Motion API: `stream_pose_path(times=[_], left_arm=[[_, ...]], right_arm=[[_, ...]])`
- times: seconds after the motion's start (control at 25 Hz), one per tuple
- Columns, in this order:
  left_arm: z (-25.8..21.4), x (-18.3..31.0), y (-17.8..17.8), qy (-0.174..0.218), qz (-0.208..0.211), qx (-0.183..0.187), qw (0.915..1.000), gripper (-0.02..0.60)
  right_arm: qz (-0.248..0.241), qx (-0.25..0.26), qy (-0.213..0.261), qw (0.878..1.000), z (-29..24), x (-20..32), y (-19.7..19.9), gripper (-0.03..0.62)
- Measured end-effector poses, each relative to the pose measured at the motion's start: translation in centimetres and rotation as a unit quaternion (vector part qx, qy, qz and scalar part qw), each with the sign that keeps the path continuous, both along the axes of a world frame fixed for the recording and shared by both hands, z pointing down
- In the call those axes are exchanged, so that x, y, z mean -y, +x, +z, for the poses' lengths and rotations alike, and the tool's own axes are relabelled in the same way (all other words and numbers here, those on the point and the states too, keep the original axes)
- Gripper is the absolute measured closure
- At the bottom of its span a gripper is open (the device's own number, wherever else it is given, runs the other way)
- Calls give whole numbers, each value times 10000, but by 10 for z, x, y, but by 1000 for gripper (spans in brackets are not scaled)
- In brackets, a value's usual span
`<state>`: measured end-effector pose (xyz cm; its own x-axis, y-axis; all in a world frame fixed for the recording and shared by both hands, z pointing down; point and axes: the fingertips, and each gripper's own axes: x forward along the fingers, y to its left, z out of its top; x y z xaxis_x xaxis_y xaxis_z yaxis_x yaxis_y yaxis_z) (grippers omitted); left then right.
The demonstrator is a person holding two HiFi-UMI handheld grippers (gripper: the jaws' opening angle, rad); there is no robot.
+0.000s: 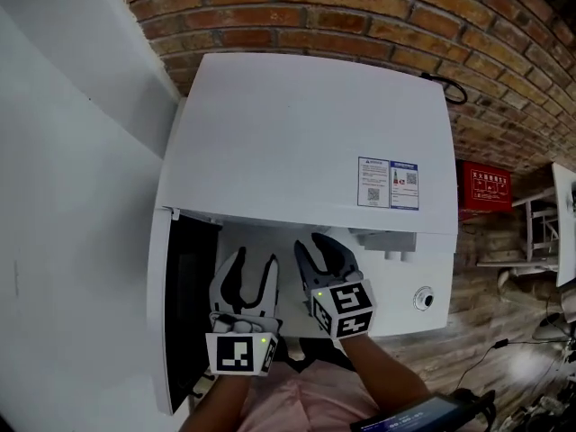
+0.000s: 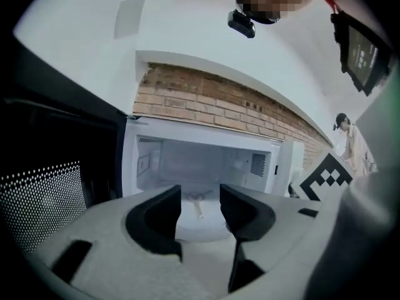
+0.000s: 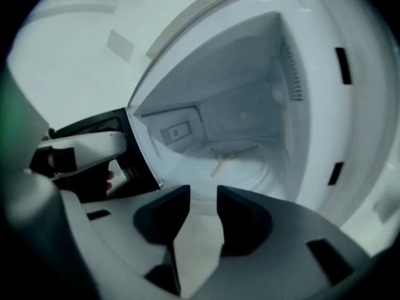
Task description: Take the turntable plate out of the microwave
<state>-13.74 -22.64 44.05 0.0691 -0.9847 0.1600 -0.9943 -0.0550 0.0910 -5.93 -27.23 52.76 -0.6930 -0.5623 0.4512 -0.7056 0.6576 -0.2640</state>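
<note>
The white microwave [image 1: 306, 133] stands with its door [image 1: 184, 313] swung out to the left. In the left gripper view the clear turntable plate [image 2: 201, 225] lies on the cavity floor, seen through the gap between my jaws. The right gripper view shows the same plate [image 3: 250, 170] at a tilt, beyond the fingertips. My left gripper [image 1: 255, 261] [image 2: 200, 195] is open at the mouth of the cavity, nothing between its pads. Beside it on the right, my right gripper [image 1: 312, 241] [image 3: 203, 195] is also open and empty. From above, the microwave's top hides the plate.
A brick wall [image 1: 360, 16] runs behind the microwave and a white wall [image 1: 63, 196] stands to its left. The control knob [image 1: 423, 298] sits on the front panel at right. A red box [image 1: 486, 187] lies beyond the right side. The dark perforated door [image 2: 44, 192] flanks my left gripper.
</note>
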Motion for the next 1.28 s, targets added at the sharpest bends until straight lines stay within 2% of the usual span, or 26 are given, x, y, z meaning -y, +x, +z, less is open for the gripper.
stream_pose_path(times=[0.08, 0.12, 0.16, 0.28, 0.44, 0.52, 0.68, 0.92, 1.12, 1.28], left_arm=[[-3, -3, 2, 14, -8, -34, 10000, 382], [-4, -4, 3, 15, -8, -32, 10000, 383], [-5, -5, 5, 15, 4, -19, 10000, 383], [-5, -7, 11, 14, 69, 26, 10000, 383], [-2, -11, 14, -11, 109, 78, 9999, 383], [-2, -14, 12, -31, 94, 124, 9999, 383], [-1, -21, 4, -78, -30, 196, 9998, 383], [-4, -25, 2, -47, -78, 199, 9998, 383], [-2, -24, 8, -45, -13, 178, 9998, 385], [-1, -23, 10, -46, 32, 189, 9998, 385]], right_arm=[[393, 598, -471, 9963, 2, -8, 16, 454], [613, 976, -835, 9898, 6, -11, 21, 456], [823, 1403, -1255, 9787, 12, -12, 25, 456], [1239, 2561, -2256, 9317, 25, -4, 23, 423], [1575, 3342, -2842, 8847, 36, 13, 13, 407], [1664, 3584, -2990, 8686, 39, 19, 11, 433], [1598, 3852, -2922, 8607, 34, 17, 11, 533], [1640, 3935, -2946, 8552, 31, -10, 20, 537], [1234, 4191, -2512, 8637, 17, -15, 20, 528], [1403, 4323, -2624, 8512, 34, 4, 22, 473]])
